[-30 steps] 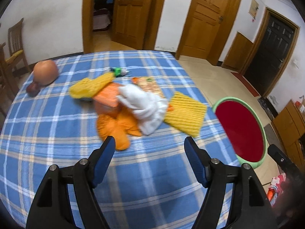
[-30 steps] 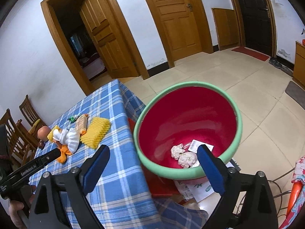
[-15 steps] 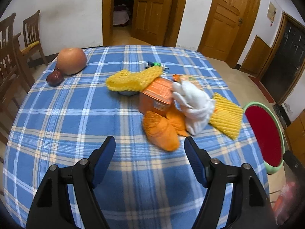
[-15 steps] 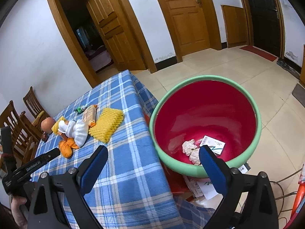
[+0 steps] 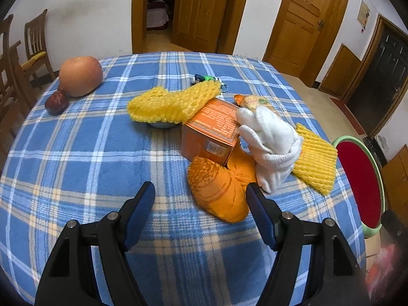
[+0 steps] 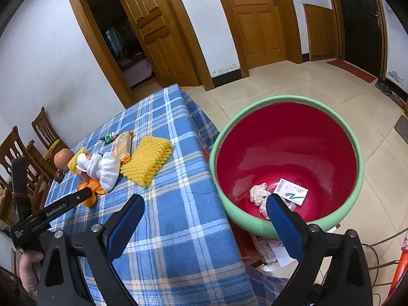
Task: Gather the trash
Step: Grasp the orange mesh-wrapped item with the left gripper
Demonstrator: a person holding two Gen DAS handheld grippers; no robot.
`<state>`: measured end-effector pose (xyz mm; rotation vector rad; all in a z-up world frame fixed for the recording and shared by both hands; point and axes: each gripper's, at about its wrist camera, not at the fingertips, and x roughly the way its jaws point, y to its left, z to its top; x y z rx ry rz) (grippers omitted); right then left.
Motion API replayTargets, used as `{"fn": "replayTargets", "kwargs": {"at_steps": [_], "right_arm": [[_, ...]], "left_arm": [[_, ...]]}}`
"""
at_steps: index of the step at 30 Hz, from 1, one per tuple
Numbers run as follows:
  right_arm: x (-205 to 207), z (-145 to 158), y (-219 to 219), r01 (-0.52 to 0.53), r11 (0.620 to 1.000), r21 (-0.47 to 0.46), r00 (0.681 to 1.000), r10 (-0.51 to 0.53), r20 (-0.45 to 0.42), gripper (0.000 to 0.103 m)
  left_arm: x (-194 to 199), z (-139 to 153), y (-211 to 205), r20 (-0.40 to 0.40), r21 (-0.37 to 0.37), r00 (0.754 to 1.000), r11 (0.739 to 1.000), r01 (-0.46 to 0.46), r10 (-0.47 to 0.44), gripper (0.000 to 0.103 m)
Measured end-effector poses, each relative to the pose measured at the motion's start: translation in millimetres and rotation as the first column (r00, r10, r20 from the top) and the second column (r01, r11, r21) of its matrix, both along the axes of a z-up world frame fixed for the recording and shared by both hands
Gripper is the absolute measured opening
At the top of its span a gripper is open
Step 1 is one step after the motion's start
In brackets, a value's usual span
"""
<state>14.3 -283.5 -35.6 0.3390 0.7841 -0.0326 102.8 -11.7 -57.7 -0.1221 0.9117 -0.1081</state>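
Trash pile: a cluster near the middle of the table, towards its right edge in the left wrist view; all items lie on the blue plaid tablecloth (image 5: 84,137).
Orange box (image 5: 213,130): rectangular carton with printed text and a code label, tilted; centre of the pile.
Orange wrapper (image 5: 216,191): crumpled, glossy, ribbed; touches the box's near side and lies closest to the left gripper.
White glove (image 5: 270,140): knitted fabric, bunched; leans on the box's right side.
Yellow foam nets: one (image 5: 173,104) curved, draped over the box's far corner; one (image 5: 313,160) flat and rectangular, just beside the glove (both have an open mesh texture).
Snack packet (image 5: 255,100): behind the glove, partly hidden.
Basin (image 6: 352,132): round, green rim, glossy red inside; stands off the table, just beside its edge.
Basin contents: crumpled whitish wads (image 6: 258,191) and a white printed card (image 6: 290,192), at the bottom.
Left gripper (image 5: 200,209): jaws apart, having just closed in slightly; nothing between the blue pads; the orange wrapper lies just ahead.
Right gripper (image 6: 204,219): jaws apart, empty; over the table's edge and the basin rim.
Other items: a large round fruit (image 5: 80,75) and a small dark one (image 5: 56,100), touching, far left; a green keyring toy (image 5: 206,79) behind the pile.
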Motion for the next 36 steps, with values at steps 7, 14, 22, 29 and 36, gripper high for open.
{"fn": "replayTargets", "kwargs": {"at_steps": [7,14,22,29,36], "right_arm": [[0.6,-1.3,1.7,0.004,1.000,-0.012,1.000,-0.004,-0.011,0.098],[-4.3,4.1,2.5,0.008,1.000,-0.017,1.000,-0.008,0.002,0.098],[-7.3,6.7,4.5,0.000,1.000,-0.012,1.000,0.000,0.009,0.098],[-4.4,6.0,10.2,-0.014,1.000,-0.012,1.000,0.014,0.006,0.098],[2.7,4.4,20.7,-0.040,0.999,-0.017,0.999,0.040,-0.001,0.098]], "left_arm": [[2.0,-3.2,-7.5,0.007,-0.019,0.999,0.999,0.042,-0.042,0.052],[-3.4,-1.8,-6.9,0.012,-0.024,0.999,0.998,0.052,-0.051,0.041],[-26.3,7.7,14.0,0.033,-0.046,0.999,0.999,0.021,-0.020,0.041],[-41.1,21.6,39.7,0.071,-0.057,0.997,0.998,-0.038,0.042,0.041],[-42.2,30.8,59.1,0.102,-0.081,0.990,0.993,-0.091,0.099,0.041]]}}
